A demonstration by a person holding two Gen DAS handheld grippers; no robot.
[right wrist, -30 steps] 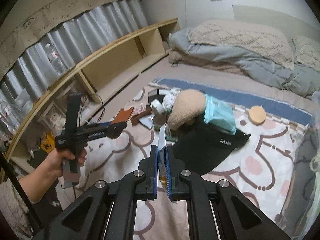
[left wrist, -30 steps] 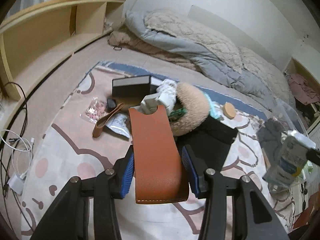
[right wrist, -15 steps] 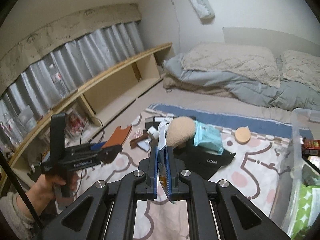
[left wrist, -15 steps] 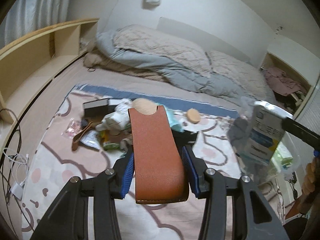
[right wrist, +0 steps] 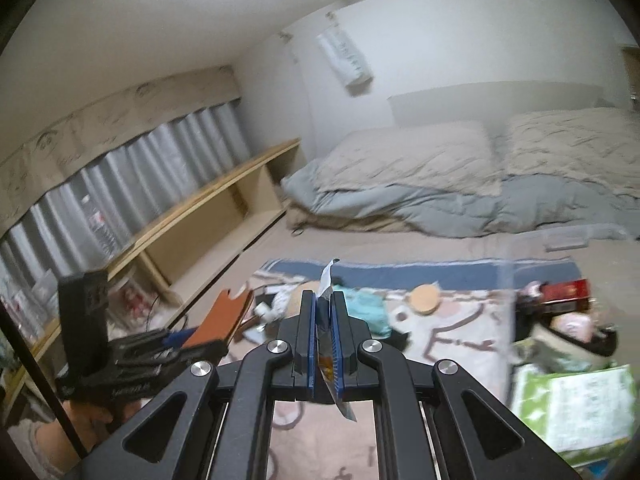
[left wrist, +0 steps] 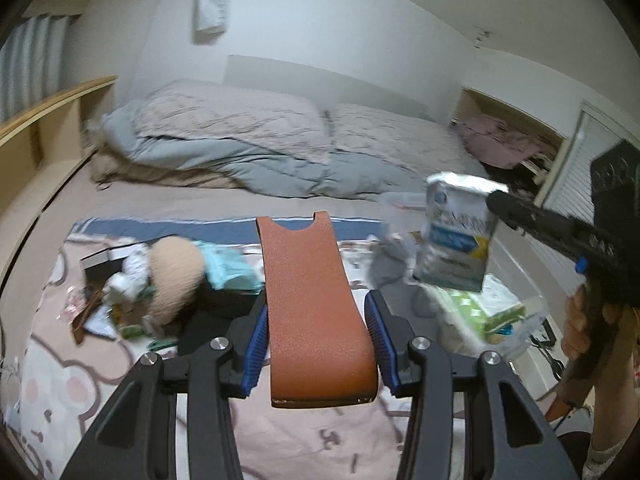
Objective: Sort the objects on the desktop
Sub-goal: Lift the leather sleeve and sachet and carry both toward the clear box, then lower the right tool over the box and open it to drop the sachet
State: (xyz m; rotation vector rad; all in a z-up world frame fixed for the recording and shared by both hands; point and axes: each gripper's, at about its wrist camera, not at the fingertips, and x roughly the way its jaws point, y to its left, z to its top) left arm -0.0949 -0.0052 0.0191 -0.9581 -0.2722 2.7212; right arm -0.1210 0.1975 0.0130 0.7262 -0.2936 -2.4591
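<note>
A brown leather case (left wrist: 312, 288) sticks forward out of my left gripper (left wrist: 316, 344), which is shut on its sides. The right wrist view shows the same case (right wrist: 224, 316) at lower left, in the left gripper (right wrist: 200, 344) held by a hand. My right gripper (right wrist: 324, 320) is shut on a thin foil pouch (right wrist: 327, 280), seen edge-on there. In the left wrist view the silver-blue pouch (left wrist: 456, 236) hangs from the right gripper (left wrist: 496, 200), above a clear plastic bin (left wrist: 524, 320). Both grippers are in the air over the patterned blanket (left wrist: 80, 380).
A pile lies on the blanket: a beige fluffy item (left wrist: 176, 276), a teal pack (left wrist: 228, 268), a black box (left wrist: 96, 264) and a round wooden disc (right wrist: 426, 298). The bin's wall (right wrist: 506, 300) encloses a green-white pack (right wrist: 572, 404) and a red box (right wrist: 564, 292). A bed and wooden shelves border the room.
Both grippers have risen and swung right toward the clear bin, each keeping its hold. The pile has slid left and lower in both views, and the bin's contents have come into sight.
</note>
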